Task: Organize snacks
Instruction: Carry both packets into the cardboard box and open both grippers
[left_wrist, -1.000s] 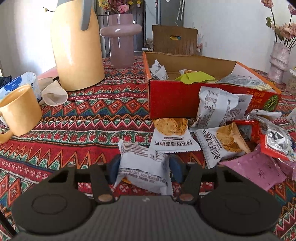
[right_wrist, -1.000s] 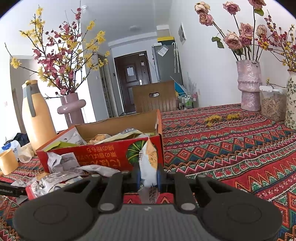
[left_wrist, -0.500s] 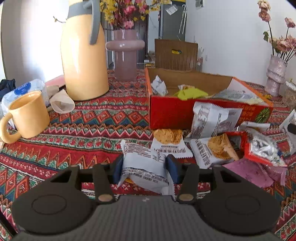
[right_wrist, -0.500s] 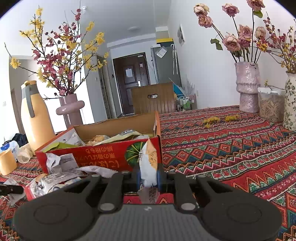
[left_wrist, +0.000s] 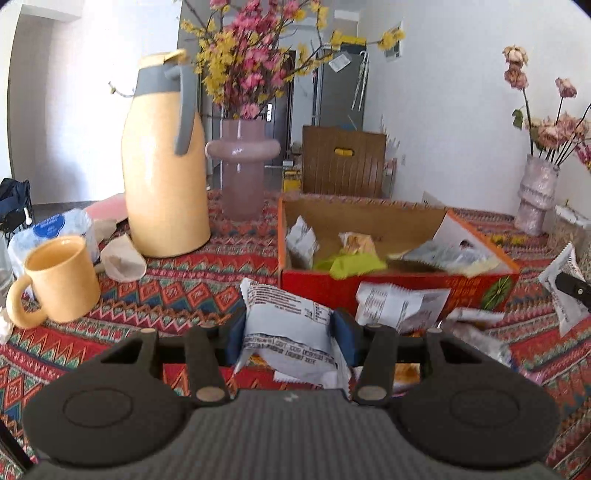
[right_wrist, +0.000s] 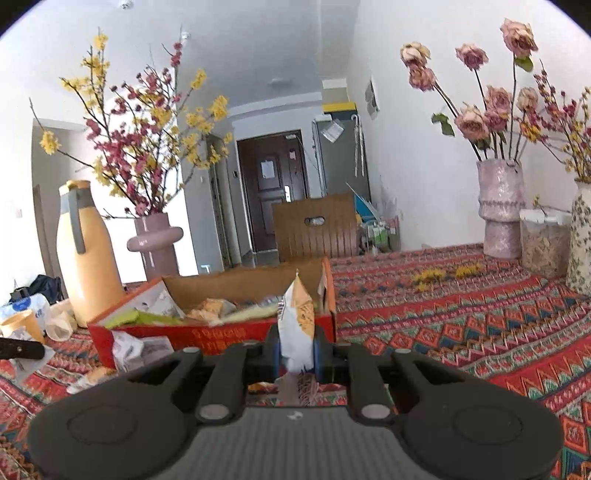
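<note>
**Two snack packets held above the bench**

Left gripper (left_wrist: 289, 334): pinching a white crinkled snack packet with black print (left_wrist: 286, 325) between blue-padded jaws, hovering above the red patterned cloth of the bench (left_wrist: 177, 295), just in front of the open red cardboard box with brown inside walls (left_wrist: 391, 291). Right gripper (right_wrist: 296, 349): jaws pressed tight on a slim white-and-orange snack packet (right_wrist: 297, 317), standing upright, near the box's right corner. Lying loose against the box front: more white printed packets (left_wrist: 402, 308). Standing left of the box: tall yellow plastic jug (left_wrist: 164, 162) and yellow mug (left_wrist: 61, 277).
</note>
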